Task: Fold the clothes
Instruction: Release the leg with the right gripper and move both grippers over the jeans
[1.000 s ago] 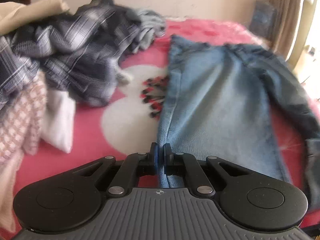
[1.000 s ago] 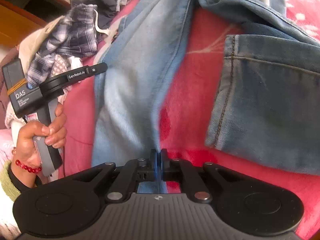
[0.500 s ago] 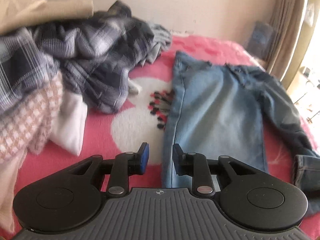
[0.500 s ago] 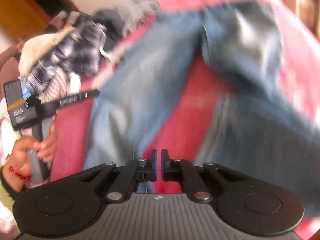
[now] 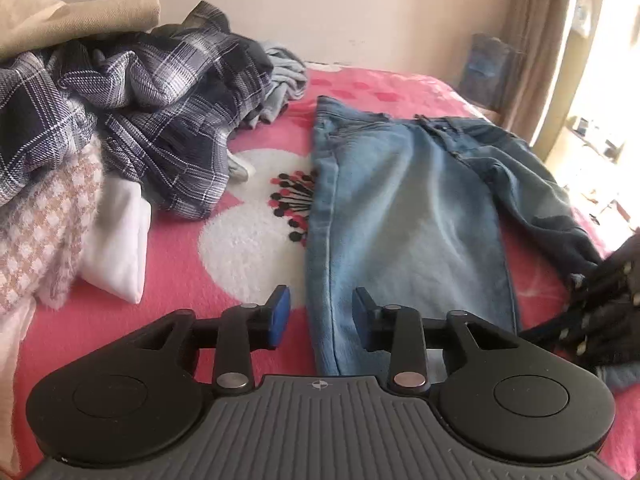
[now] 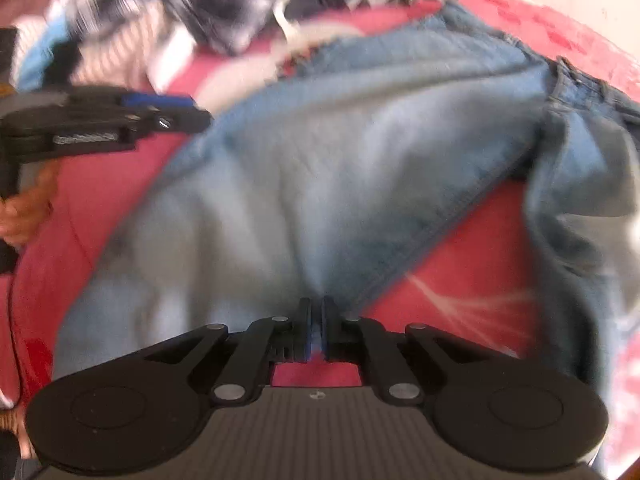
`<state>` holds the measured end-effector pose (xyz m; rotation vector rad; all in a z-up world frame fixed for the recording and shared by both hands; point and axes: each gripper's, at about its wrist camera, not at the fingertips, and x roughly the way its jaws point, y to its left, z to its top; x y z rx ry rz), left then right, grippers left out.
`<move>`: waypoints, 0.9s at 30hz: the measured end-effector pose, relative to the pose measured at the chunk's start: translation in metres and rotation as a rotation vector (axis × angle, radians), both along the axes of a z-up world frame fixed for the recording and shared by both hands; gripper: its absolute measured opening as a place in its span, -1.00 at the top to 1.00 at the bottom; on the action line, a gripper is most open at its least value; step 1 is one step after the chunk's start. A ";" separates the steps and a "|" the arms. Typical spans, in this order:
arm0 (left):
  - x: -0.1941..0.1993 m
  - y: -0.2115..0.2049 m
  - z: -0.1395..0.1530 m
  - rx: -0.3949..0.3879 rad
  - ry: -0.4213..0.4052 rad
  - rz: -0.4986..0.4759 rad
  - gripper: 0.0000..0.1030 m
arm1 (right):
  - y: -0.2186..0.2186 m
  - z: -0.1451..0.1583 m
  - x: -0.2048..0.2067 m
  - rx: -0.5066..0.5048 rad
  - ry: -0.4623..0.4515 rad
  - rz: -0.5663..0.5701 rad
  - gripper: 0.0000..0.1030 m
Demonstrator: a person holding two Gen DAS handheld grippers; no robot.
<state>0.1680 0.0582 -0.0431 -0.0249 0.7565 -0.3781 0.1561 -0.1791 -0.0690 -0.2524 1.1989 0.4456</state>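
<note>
Light-blue jeans (image 5: 400,220) lie spread on the pink blanket (image 5: 180,280), waist at the far end. My left gripper (image 5: 320,304) hovers over the near hem of the left leg. Its jaws are opening, and the denim edge lies below the gap with neither pad pressing on it. My right gripper (image 6: 316,312) is shut on the jeans (image 6: 320,160), with a pinch of denim bunched between its pads. The right wrist view is blurred by motion. The right gripper (image 5: 600,308) also shows at the right edge of the left wrist view, and the left gripper (image 6: 132,116) at the left of the right wrist view.
A heap of clothes fills the left side: a dark plaid shirt (image 5: 160,100), a beige garment (image 5: 80,20), a pink checked knit (image 5: 40,220) and a white cloth (image 5: 120,248). A wall stands behind the bed, with a curtain (image 5: 532,40) at the right. A hand (image 6: 24,208) holds the left gripper.
My left gripper has let go of the jeans' hem, opened its jaws and drawn back slightly. The right gripper has rolled and swept sideways with the denim pinched in it.
</note>
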 end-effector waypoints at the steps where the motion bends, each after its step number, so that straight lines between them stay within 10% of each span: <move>1: -0.004 -0.001 0.002 -0.007 -0.003 -0.017 0.34 | 0.001 0.006 0.003 -0.019 -0.002 0.002 0.90; 5: -0.027 -0.018 0.011 -0.070 -0.010 -0.171 0.23 | 0.001 0.026 0.031 0.014 -0.015 -0.074 0.86; 9: -0.047 -0.057 0.000 -0.063 0.043 -0.368 0.14 | -0.029 0.012 0.068 0.118 0.124 -0.368 -0.03; 13: -0.059 -0.088 -0.028 0.010 0.121 -0.474 0.14 | -0.049 -0.006 0.073 0.257 0.169 -0.501 -0.04; 18: -0.067 -0.091 -0.033 -0.021 0.132 -0.506 0.10 | -0.047 -0.008 0.066 0.259 0.107 -0.480 0.92; 27: -0.067 -0.084 -0.034 -0.110 0.217 -0.532 0.10 | -0.051 -0.001 0.051 0.092 0.055 -0.426 0.90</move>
